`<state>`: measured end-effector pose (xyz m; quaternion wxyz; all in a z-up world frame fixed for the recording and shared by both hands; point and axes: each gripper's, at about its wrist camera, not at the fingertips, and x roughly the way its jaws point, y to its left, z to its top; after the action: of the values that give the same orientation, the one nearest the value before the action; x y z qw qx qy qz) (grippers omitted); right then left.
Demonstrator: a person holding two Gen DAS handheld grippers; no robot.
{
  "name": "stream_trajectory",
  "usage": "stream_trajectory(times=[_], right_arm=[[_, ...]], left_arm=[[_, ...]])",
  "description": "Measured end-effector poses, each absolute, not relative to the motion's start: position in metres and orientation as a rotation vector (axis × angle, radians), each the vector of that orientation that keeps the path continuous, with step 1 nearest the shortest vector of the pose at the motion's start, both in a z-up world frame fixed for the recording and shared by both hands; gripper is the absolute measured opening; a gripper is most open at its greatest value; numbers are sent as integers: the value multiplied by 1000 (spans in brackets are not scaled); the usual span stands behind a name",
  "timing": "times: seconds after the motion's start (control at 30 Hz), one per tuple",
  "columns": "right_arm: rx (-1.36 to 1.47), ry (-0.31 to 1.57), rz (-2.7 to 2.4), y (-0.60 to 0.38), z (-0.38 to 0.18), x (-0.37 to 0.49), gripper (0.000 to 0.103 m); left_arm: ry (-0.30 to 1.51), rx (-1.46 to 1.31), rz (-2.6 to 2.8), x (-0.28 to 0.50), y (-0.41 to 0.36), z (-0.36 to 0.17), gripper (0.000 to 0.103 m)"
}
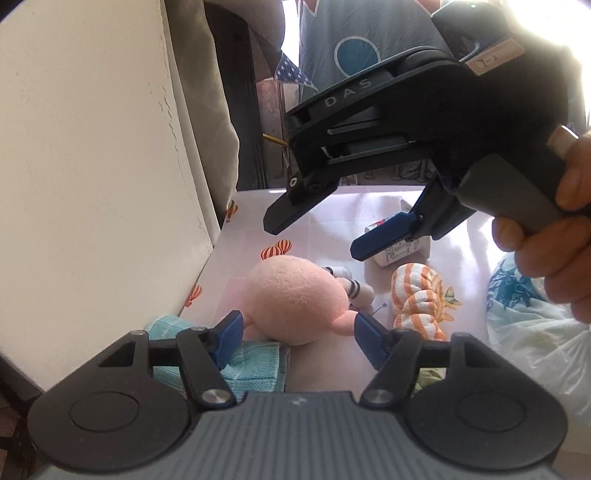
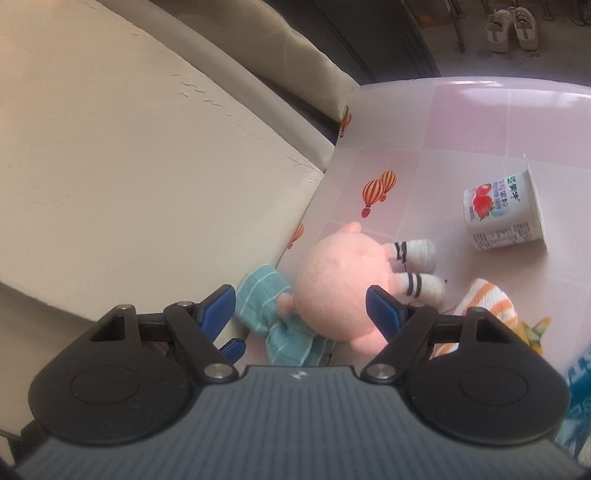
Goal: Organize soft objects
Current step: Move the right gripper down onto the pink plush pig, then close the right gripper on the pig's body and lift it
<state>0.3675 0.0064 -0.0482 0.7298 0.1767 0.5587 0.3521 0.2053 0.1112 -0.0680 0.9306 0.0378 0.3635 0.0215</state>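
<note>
Left wrist view, nearest first: the left gripper (image 1: 297,334) has its blue fingers (image 1: 229,332) apart, one on either side of the pink plush toy (image 1: 295,302), which lies on the pink tablecloth (image 1: 325,229). Whether the pads touch the plush I cannot tell; they look just beside it rather than pressing. Under the toy at 7 o'clock lies a teal knitted cloth (image 1: 255,363). At 3 o'clock from the toy sits a rolled orange-and-white striped towel (image 1: 417,295), and beyond that, at 1 o'clock, a yoghurt cup (image 1: 402,253) on its side. A plastic bag with blue print (image 1: 532,325) fills the right edge. Above it all hangs the right gripper (image 1: 314,236), held by a hand (image 1: 554,243), fingers spread with nothing between them.

From the right wrist view, the right gripper (image 2: 301,308) frames the same plush toy (image 2: 340,280), its striped white feet (image 2: 417,269) pointing to 3 o'clock, with the teal cloth (image 2: 269,310) at 8 o'clock. The striped towel (image 2: 487,302) lies at 4 o'clock and the yoghurt cup (image 2: 502,210) at 2 o'clock. Far off at 1 o'clock, a pair of pale shoes (image 2: 511,27) stands on the floor.
</note>
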Motion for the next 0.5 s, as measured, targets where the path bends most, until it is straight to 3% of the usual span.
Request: stream_trajectory(times=[0.33, 0.5], right_arm=[[343, 1316, 758, 25, -97, 388, 78], [443, 1359, 752, 15, -113, 387, 64]], left_arm=[[867, 3, 46, 237, 121, -90, 64], [863, -22, 66, 242, 119, -88, 61]])
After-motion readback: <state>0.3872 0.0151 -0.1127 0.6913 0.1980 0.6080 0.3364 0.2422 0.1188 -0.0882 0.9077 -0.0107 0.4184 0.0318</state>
